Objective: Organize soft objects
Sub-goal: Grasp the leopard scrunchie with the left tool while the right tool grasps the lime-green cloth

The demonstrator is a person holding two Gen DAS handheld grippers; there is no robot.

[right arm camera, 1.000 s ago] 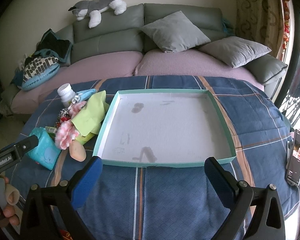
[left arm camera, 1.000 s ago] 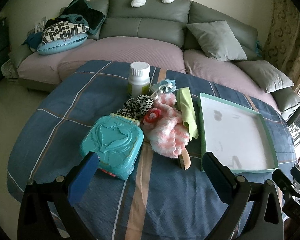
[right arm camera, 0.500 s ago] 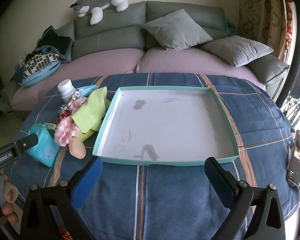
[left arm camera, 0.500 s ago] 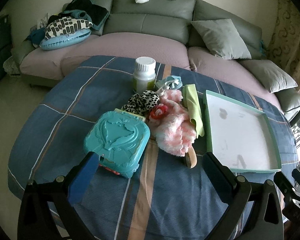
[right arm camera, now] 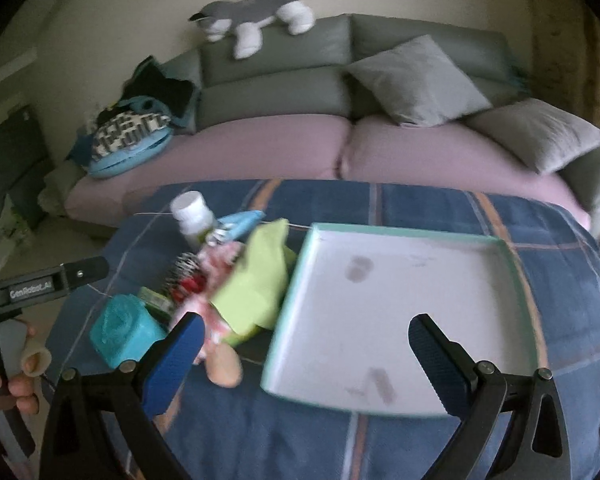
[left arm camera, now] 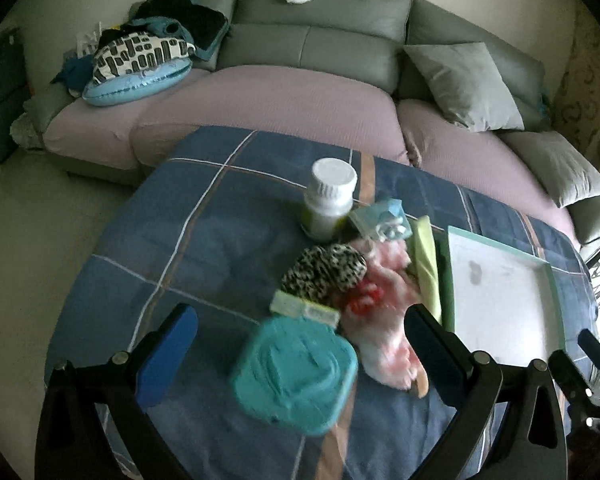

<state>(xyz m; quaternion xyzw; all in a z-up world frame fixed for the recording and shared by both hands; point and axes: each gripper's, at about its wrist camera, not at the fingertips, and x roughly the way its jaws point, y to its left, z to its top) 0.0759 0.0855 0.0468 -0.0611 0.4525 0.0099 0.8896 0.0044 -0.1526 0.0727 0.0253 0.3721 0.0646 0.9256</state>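
A heap of small things lies on the blue plaid table: a pink fluffy knit piece (left arm camera: pixel 384 320), a leopard-print soft item (left arm camera: pixel 324 272), a lime-green cloth (left arm camera: pixel 426 264) (right arm camera: pixel 260 280), a pale blue fabric piece (left arm camera: pixel 384 216) and a teal plastic case (left arm camera: pixel 296 372) (right arm camera: pixel 124 332). A white shallow tray with a mint rim (right arm camera: pixel 300 280) (left arm camera: pixel 556 300) sits to the right of the heap, with nothing in it. My left gripper (left arm camera: pixel 300 360) hangs open just above the teal case. My right gripper (right arm camera: pixel 300 360) is open over the tray's near left part.
A white-capped bottle (left arm camera: pixel 330 200) stands behind the heap. A small green-white box (left arm camera: pixel 304 308) lies by the case. Beyond the table is a grey and mauve sofa (left arm camera: pixel 300 92) with cushions and a plush dog (right arm camera: pixel 256 20). A person's hand (right arm camera: pixel 16 380) holds the left gripper.
Both grippers have moved forward and left; the heap is nearer and lower in the left view. The right view has swung towards the heap. Both stay open and hold nothing.
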